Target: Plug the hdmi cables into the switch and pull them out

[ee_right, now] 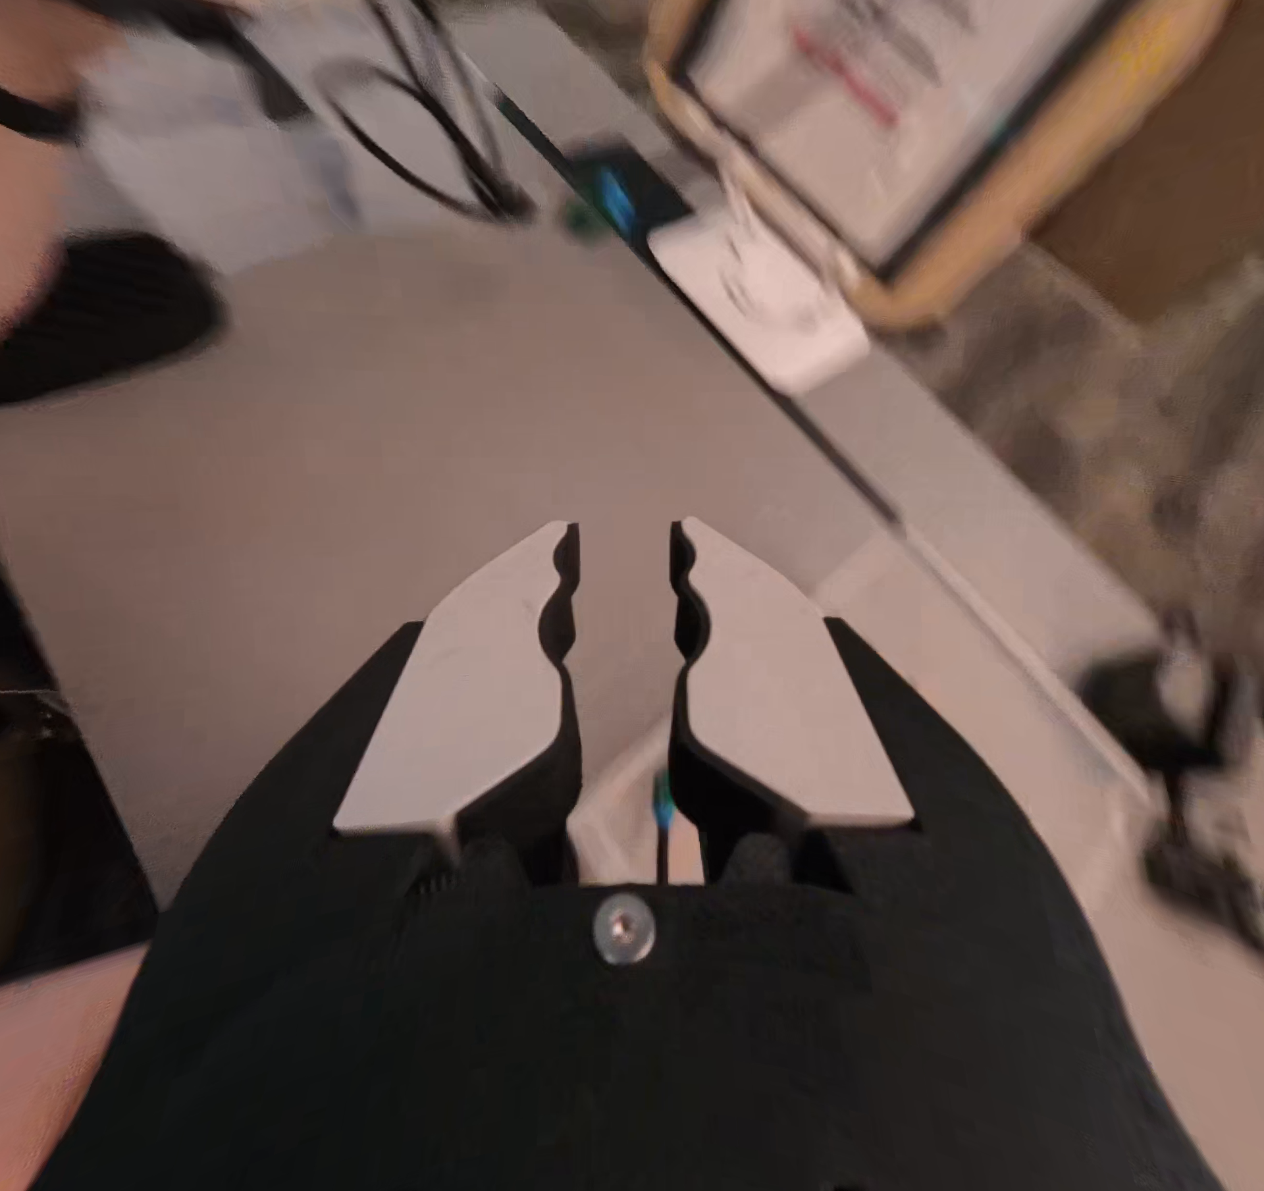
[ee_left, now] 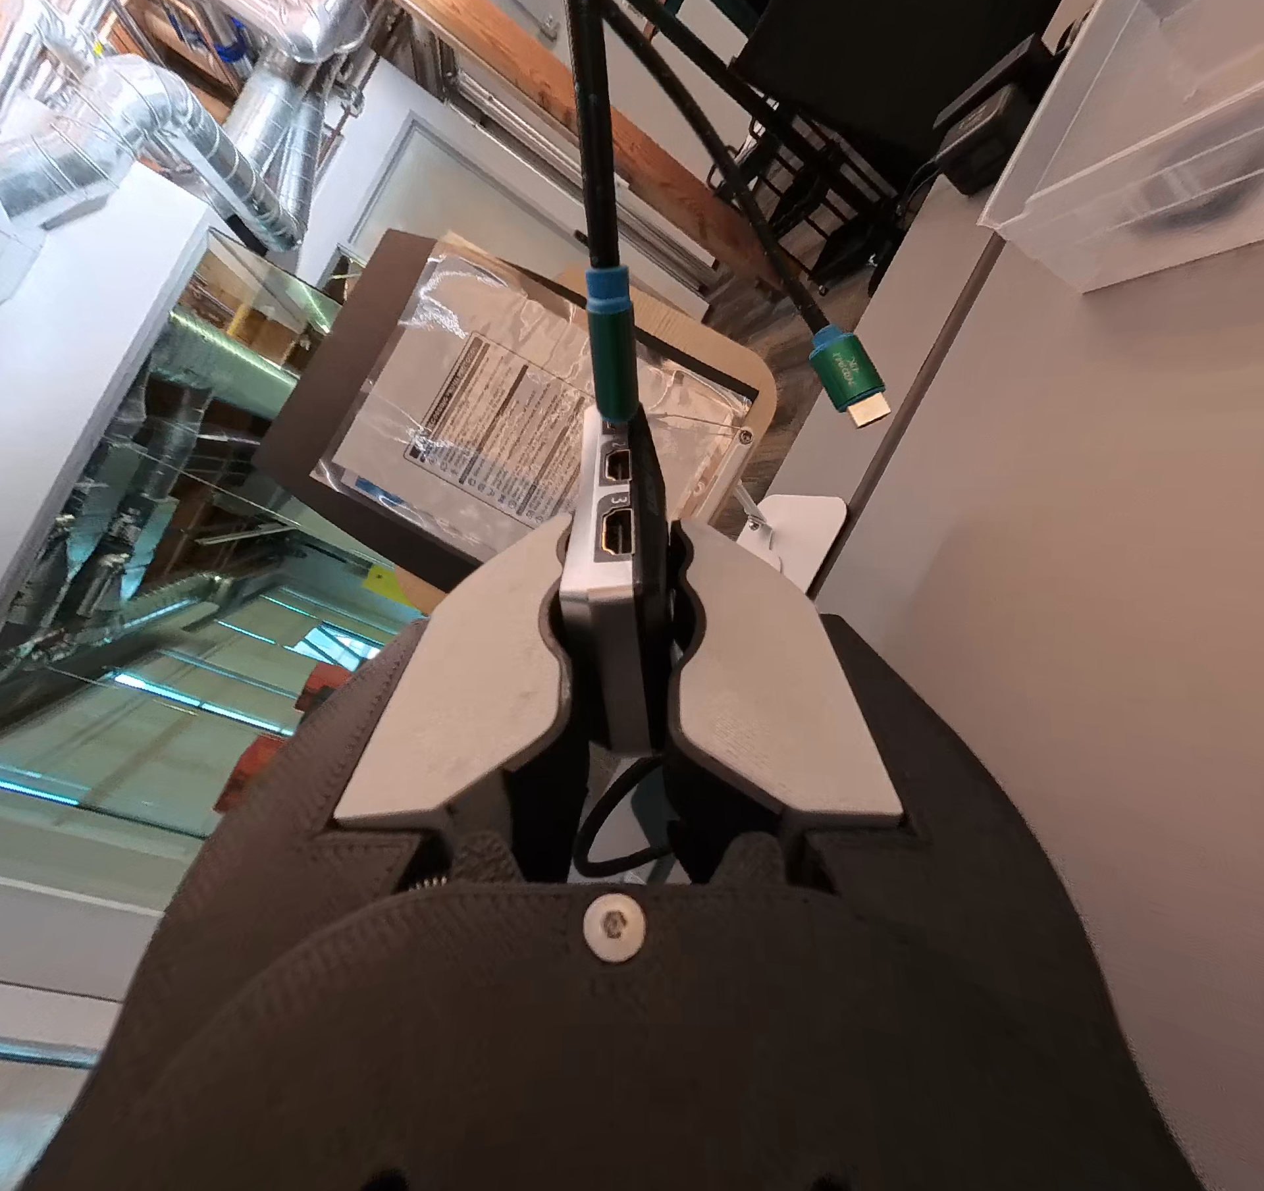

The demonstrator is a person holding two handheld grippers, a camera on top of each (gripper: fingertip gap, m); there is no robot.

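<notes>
My left gripper (ee_left: 619,532) is shut on the silver and black HDMI switch (ee_left: 612,611) and holds it on edge in the air, ports facing up. One green-shelled HDMI plug (ee_left: 611,365) on a black cable sits in the far port. Two nearer ports (ee_left: 615,529) are open. A second green plug (ee_left: 850,378) hangs free to the right, gold tip showing. My right gripper (ee_right: 624,529) is open with nothing between the fingers, above the grey table (ee_right: 342,474). Its view is blurred. A green and blue plug (ee_right: 662,809) shows below its fingers.
A framed board with a plastic-covered sheet (ee_left: 520,419) stands on a white base (ee_left: 800,529) at the table edge; it also shows in the right wrist view (ee_right: 923,84). A clear plastic bin (ee_left: 1149,132) sits at the right. Black cables (ee_right: 438,152) lie far left.
</notes>
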